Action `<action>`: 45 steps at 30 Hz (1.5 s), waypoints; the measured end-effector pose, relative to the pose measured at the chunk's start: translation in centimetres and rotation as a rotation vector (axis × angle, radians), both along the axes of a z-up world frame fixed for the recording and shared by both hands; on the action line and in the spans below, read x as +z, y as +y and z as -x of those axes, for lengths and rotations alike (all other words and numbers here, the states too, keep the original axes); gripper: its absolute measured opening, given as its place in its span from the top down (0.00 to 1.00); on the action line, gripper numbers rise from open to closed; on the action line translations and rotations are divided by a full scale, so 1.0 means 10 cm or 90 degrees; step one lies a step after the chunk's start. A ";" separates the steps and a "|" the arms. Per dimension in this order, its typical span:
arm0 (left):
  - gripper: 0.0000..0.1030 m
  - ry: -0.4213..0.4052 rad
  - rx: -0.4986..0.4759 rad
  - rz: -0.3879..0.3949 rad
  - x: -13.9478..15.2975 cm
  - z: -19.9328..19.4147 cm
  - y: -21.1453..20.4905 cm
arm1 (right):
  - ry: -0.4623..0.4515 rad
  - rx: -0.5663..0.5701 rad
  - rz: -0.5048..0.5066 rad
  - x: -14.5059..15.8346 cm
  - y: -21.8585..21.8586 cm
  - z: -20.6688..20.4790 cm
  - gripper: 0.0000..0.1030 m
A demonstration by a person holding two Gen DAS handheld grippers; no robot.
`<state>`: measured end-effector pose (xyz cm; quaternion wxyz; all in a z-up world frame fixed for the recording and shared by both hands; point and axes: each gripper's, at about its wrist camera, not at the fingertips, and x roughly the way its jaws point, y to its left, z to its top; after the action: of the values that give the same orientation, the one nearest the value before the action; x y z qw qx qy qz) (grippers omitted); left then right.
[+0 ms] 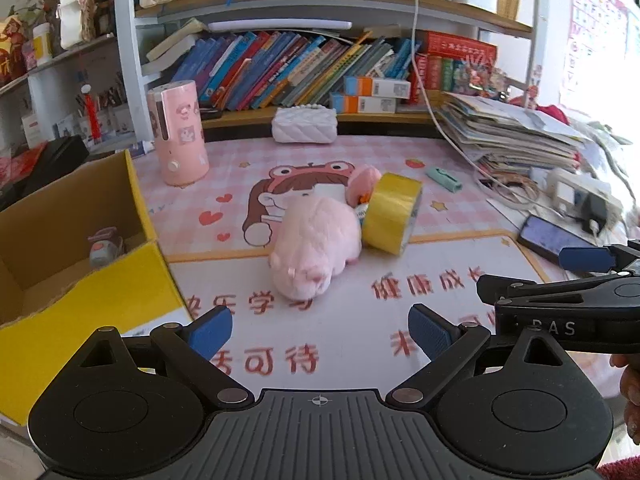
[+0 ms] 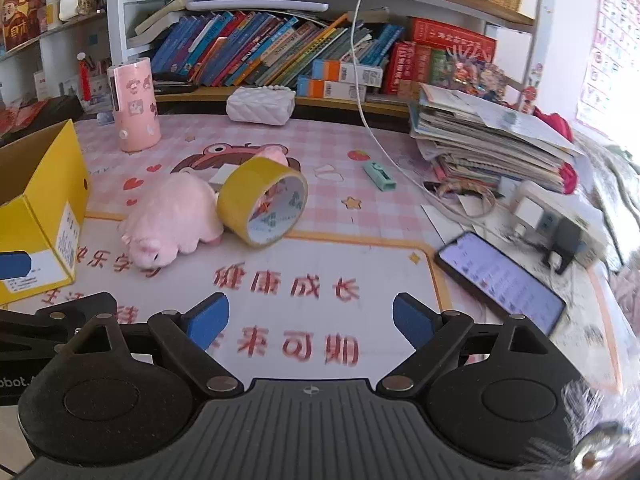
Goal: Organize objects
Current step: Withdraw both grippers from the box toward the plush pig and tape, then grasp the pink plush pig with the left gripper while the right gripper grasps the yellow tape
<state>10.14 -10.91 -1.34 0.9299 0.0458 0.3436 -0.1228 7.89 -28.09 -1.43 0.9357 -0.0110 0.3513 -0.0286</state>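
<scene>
1. Yellow box sits far left on the table, top open, one small item already inside. Likely drop target.
2. Left gripper: fingers released, empty, hovering short of the pink plush.
3. Plush lies mid-table with the yellow tape roll leaning on its right side. Best grab is across the soft body, from the near side; lifting may tip the tape.
4. Right gripper: fingers released, empty, closer to the tape.
5. Green clip, white cable, phone and paper stack crowd the right; keep sweeps clear.
</scene>
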 end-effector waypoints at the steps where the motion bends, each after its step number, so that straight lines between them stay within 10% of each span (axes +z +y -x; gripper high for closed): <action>1: 0.06 -0.001 0.006 0.000 0.00 -0.04 -0.02 | -0.001 0.007 -0.004 0.00 -0.03 -0.05 0.14; 28: 0.11 0.050 0.092 -0.117 -0.39 -1.10 -0.51 | 0.022 0.135 -0.180 -0.12 -0.51 -1.29 0.14; 45: 0.23 0.089 0.070 -0.136 -0.65 -1.42 -0.70 | 0.115 0.198 -0.370 -0.32 -0.44 -1.81 0.68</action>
<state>24.36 -17.88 -7.84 0.8988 0.1167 0.4210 -0.0376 26.00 -32.46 -4.63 0.8579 0.2003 0.4205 0.2171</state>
